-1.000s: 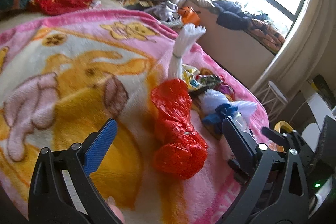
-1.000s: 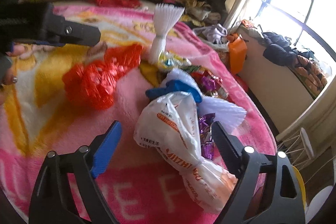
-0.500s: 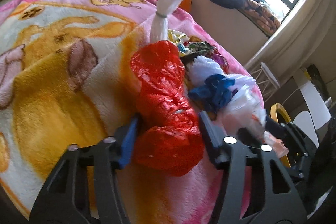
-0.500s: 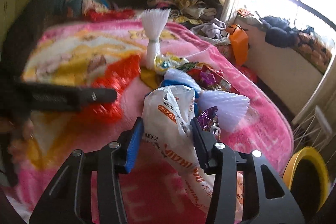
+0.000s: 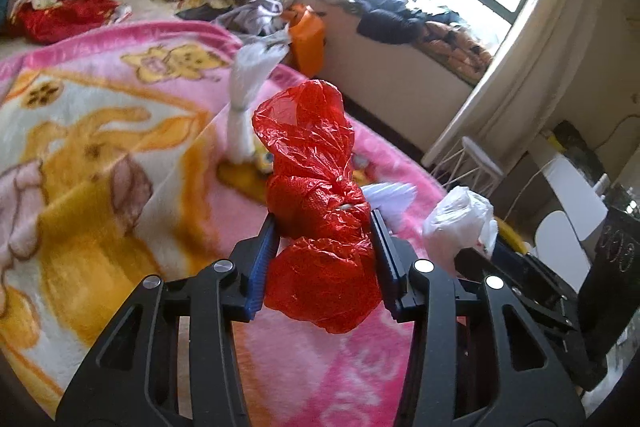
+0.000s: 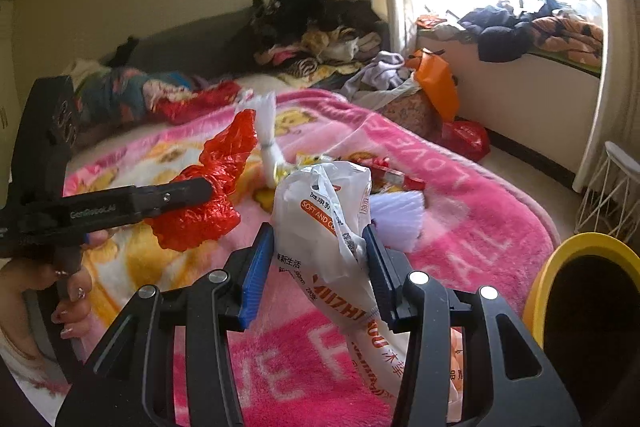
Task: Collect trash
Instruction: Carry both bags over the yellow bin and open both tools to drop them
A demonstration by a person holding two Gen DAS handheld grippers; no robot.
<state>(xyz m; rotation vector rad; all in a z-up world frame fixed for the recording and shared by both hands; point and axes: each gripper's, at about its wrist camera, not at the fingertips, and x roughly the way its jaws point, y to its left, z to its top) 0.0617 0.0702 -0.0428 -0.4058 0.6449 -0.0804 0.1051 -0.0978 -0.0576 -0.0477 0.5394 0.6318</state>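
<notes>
My left gripper (image 5: 322, 223) is shut on a crumpled red plastic bag (image 5: 312, 187) and holds it above the pink blanket (image 5: 100, 131). It also shows in the right wrist view (image 6: 208, 187), held by the left gripper (image 6: 200, 189). My right gripper (image 6: 318, 233) is shut on a white printed plastic bag (image 6: 328, 223), lifted off the blanket (image 6: 460, 195); this bag also shows in the left wrist view (image 5: 460, 223). More trash stays on the blanket: a white tied bundle (image 6: 268, 135), candy wrappers (image 6: 384, 175) and white foam wrap (image 6: 400, 219).
A yellow-rimmed bin (image 6: 580, 287) stands at the lower right beside the bed. A white wire stool (image 6: 612, 187) stands near the curtain. Clothes (image 6: 320, 31) pile at the bed's head and on the window sill (image 6: 532, 27). An orange bag (image 6: 438, 87) hangs by the bed.
Both grippers closed on their bags and lifted them off the blanket. The red bag and the white bag now hang in the air.
</notes>
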